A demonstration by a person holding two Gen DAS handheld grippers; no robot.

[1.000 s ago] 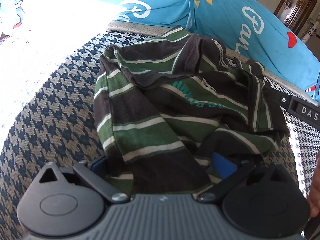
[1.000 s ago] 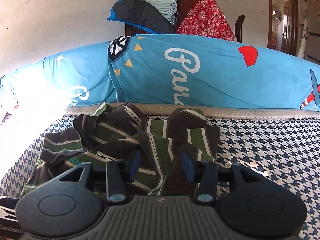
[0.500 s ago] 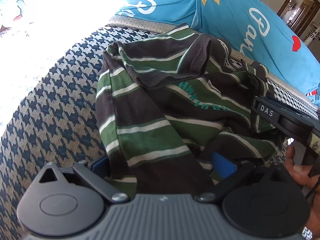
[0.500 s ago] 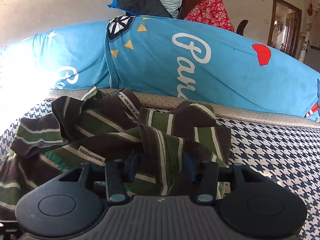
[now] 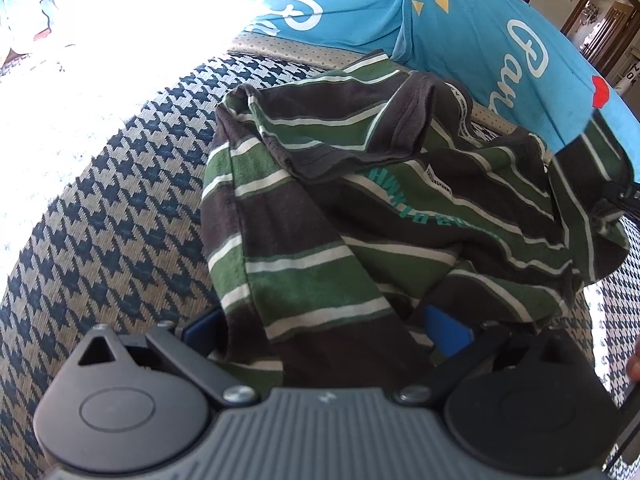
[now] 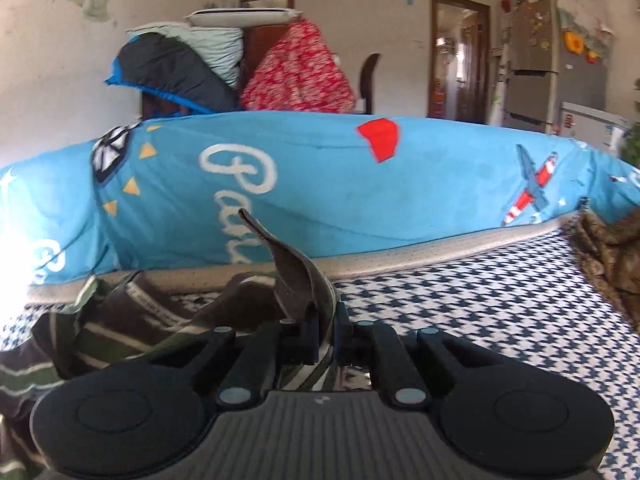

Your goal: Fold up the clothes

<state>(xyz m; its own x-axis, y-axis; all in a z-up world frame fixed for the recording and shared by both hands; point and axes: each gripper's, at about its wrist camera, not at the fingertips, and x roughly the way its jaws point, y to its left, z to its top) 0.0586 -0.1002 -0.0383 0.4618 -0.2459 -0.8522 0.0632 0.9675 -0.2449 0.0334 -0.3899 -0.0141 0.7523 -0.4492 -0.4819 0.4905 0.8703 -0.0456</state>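
A crumpled shirt with dark brown and green stripes lies on the houndstooth bed cover. My left gripper is open, its blue pads wide apart, and a fold of the shirt lies between them. My right gripper is shut on a strip of the shirt, whose edge stands up above the jaws. In the left wrist view that held part rises at the far right, beside a black piece of the right gripper.
A long blue quilt with white lettering runs along the far side of the bed. Bare houndstooth cover spreads to the right, ending at a brown cloth. Piled pillows and a fridge stand behind.
My right gripper has closed on the shirt fabric and lifted it up and to the right. The left gripper has stayed open over the same fold.
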